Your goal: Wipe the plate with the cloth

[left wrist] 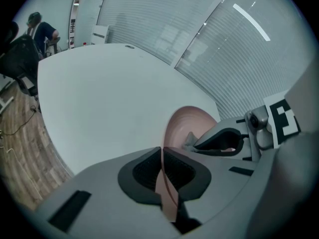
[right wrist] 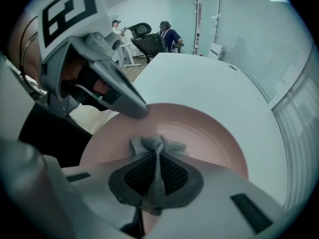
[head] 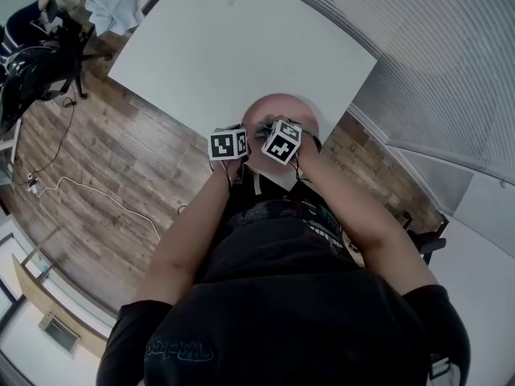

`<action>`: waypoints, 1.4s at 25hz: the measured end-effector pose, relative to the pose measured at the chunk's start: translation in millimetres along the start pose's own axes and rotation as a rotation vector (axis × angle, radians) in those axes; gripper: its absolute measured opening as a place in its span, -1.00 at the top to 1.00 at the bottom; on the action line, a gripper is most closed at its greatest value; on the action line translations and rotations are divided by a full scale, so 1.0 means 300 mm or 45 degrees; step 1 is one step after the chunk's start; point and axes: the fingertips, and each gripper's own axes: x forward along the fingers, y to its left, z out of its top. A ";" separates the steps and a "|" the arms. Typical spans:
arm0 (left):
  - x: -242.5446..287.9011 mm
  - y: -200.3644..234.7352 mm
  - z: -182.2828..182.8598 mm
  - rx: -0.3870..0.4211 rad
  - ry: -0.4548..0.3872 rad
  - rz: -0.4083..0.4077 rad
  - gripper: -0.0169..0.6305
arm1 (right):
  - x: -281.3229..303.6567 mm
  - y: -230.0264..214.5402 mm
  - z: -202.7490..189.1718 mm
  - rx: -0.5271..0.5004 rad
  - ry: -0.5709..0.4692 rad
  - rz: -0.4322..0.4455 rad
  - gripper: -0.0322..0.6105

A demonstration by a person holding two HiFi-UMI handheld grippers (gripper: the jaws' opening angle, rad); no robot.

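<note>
Currently the left gripper is clamping the rim of the pink plate; in the left gripper view the rim is running edge-on between the two dark pads, which are pressing on it from both sides. The right gripper is pinching a grey knitted cloth; a strip of it is passing between the pads, which are closing tightly on it, and a small bunch is sticking out past the fingertips over the plate's inner face, though whether it is pressing on the surface I cannot tell. In the right gripper view the left gripper's tip is sitting at the plate's left rim, near the cloth but apart from it. From the head view the two grippers are showing side by side, close together, over the near part of the plate; the plate is sitting at the near edge of the white table, just in front of the person; wooden floor is showing beside the table, with a black office chair standing well apart.
</note>
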 end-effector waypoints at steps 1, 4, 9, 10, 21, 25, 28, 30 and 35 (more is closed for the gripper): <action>0.000 0.004 0.003 -0.002 0.000 0.001 0.87 | 0.003 0.022 0.006 -0.010 -0.005 0.012 0.78; -0.001 0.008 0.001 -0.006 0.000 0.003 0.87 | 0.005 0.095 -0.007 -0.026 -0.010 0.050 0.78; -0.004 0.011 -0.002 -0.005 0.004 -0.008 0.87 | -0.012 0.189 -0.074 -0.037 0.024 0.121 0.78; -0.005 0.012 -0.002 -0.003 0.006 -0.009 0.87 | -0.017 0.199 -0.090 -0.033 0.033 0.126 0.78; -0.001 0.007 -0.006 0.037 0.017 -0.012 0.87 | -0.068 0.153 -0.294 0.063 0.225 0.101 0.78; 0.004 -0.002 -0.010 0.040 0.021 -0.014 0.87 | -0.089 0.066 -0.354 0.102 0.268 0.036 0.78; 0.005 -0.007 -0.012 0.051 0.019 -0.013 0.87 | -0.098 -0.007 -0.377 0.119 0.292 -0.019 0.78; 0.006 -0.009 -0.012 0.053 0.020 -0.013 0.87 | -0.102 -0.056 -0.374 0.125 0.293 -0.051 0.78; 0.006 -0.015 -0.009 0.064 0.022 -0.010 0.87 | -0.095 -0.162 -0.322 0.119 0.251 -0.126 0.78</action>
